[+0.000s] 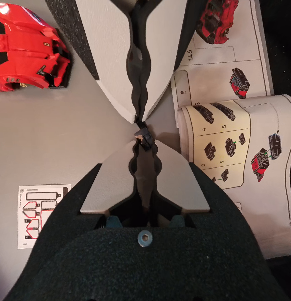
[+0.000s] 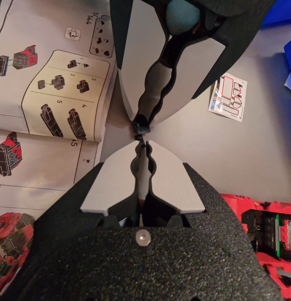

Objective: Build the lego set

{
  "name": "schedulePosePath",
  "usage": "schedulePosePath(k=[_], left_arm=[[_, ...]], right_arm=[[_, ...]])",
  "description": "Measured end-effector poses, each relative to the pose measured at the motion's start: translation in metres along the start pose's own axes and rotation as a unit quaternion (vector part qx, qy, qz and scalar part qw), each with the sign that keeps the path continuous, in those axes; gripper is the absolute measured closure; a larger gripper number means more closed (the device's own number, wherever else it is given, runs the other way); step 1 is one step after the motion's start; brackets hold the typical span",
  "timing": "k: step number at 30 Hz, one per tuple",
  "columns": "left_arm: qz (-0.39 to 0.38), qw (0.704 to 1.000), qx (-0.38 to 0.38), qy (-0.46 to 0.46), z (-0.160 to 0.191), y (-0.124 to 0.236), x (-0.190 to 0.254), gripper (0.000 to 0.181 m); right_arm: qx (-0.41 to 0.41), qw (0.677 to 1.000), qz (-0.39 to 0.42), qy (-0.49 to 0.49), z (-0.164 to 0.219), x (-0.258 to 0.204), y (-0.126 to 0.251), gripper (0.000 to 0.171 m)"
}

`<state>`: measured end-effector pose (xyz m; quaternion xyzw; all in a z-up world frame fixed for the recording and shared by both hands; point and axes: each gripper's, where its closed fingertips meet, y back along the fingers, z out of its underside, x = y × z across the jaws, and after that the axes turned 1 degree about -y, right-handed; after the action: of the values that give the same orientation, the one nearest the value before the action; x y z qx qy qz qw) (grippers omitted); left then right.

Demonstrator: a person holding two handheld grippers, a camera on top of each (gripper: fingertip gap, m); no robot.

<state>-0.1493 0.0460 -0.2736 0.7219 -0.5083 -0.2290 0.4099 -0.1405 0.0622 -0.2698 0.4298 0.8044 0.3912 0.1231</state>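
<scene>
A: Left wrist view?
B: The left gripper (image 1: pixel 144 143) pinches a black studded brick (image 1: pixel 145 140); the right gripper (image 1: pixel 140 119) clamps one small black piece (image 1: pixel 141 125) touching it, above the grey table (image 1: pixel 43 138).

A: Right wrist view?
B: Two pieces tip to tip, one red car (image 2: pixel 268 234) near right, one sticker sheet (image 2: pixel 228 99).

From my end the backdrop is a plain matte grey counter (image 1: pixel 43 138), lit warmly from above, with soft shadows pooling near the middle. Along its far right edge in the left wrist view I see a black, speckled surface (image 1: pixel 281 48). In the right wrist view something blue (image 2: pixel 288 53) sits at the upper right corner
</scene>
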Motion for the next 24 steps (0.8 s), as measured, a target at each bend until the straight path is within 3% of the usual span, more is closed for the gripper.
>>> schedulePosePath(k=[24], left_arm=[[-0.019, 0.998, -0.052, -0.002, -0.003, -0.004, -0.005, 0.166]], right_arm=[[0.002, 1.0, 0.013, -0.028, 0.007, 0.006, 0.005, 0.17]])
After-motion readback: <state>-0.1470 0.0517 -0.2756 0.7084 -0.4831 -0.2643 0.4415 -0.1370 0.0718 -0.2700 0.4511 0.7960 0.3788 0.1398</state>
